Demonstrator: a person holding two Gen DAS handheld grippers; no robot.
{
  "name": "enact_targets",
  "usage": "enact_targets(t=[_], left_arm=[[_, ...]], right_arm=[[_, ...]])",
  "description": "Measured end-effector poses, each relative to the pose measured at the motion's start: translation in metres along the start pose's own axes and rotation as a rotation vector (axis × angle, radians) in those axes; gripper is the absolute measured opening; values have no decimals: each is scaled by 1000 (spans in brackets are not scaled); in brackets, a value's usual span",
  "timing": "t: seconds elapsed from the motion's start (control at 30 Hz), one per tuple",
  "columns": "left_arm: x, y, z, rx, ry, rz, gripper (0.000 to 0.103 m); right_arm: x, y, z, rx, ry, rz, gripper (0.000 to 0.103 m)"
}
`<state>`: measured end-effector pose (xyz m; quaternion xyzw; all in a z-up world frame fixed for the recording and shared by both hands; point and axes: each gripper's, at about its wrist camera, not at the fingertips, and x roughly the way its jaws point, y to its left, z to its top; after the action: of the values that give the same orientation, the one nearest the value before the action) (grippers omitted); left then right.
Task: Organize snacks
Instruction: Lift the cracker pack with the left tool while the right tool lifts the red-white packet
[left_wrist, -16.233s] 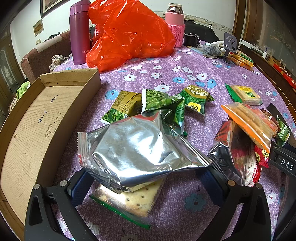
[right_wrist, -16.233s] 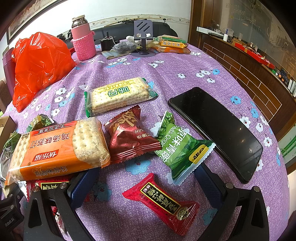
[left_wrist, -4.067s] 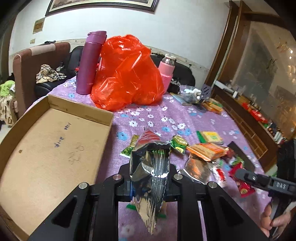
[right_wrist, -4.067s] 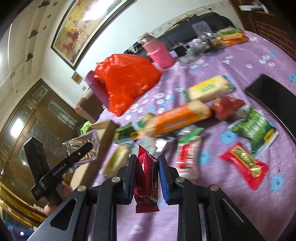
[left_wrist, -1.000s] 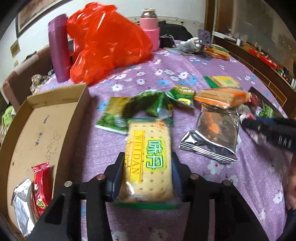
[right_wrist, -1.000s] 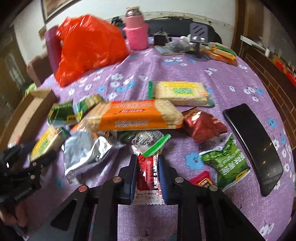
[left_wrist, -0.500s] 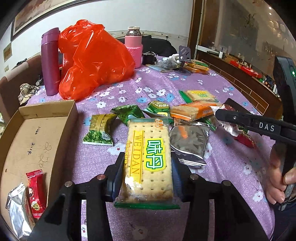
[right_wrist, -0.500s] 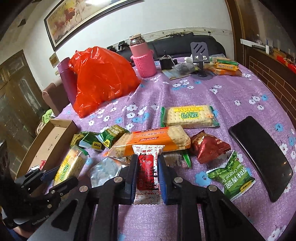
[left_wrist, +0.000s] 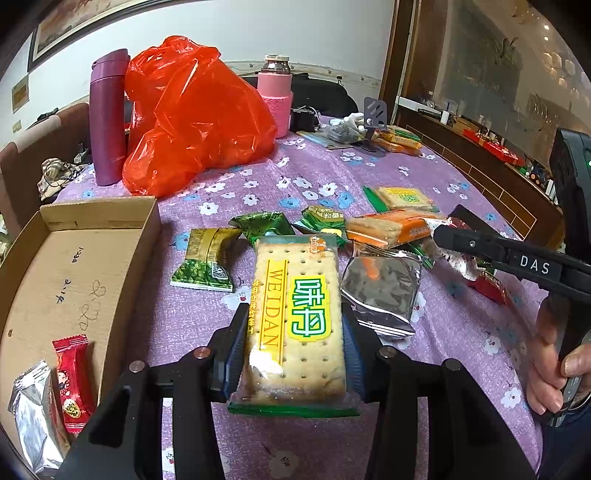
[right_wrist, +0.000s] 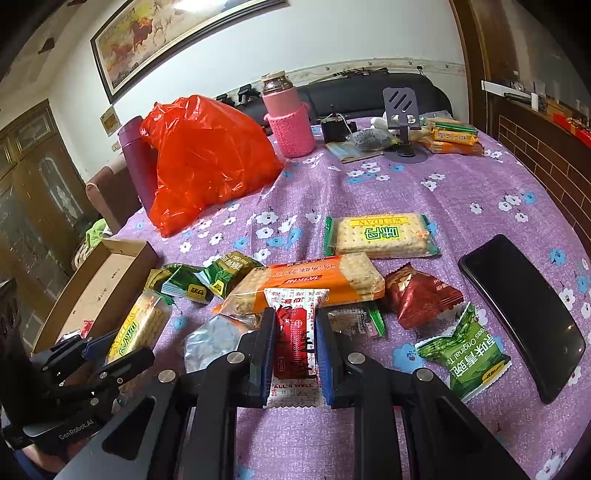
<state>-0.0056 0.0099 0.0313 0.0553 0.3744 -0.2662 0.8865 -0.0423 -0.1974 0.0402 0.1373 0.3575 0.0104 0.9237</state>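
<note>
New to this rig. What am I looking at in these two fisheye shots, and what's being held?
No robot: a person holds a two-finger gripper in each hand, each carrying a forward-looking camera. The left view shows the left gripper shut on a Weidan cracker pack. The right view shows the right gripper shut on a red-and-white snack packet. Loose snacks and a black phone lie on the purple floral tablecloth. The cardboard box already holds a red candy and a silver packet.

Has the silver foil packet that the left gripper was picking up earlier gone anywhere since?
Yes. The silver foil packet now lies in the cardboard box beside a red candy, off the purple tablecloth where it lay.
</note>
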Motion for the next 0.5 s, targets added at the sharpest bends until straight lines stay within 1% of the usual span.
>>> enact_targets(t=[0.3,0.5], left_arm=[[-1,1,0,-5,-8,2,45],[-5,4,1,-21,-24,8,45]], right_arm=[[-2,0,0,4,-4,6,22],[-1,0,0,8,6,26,22]])
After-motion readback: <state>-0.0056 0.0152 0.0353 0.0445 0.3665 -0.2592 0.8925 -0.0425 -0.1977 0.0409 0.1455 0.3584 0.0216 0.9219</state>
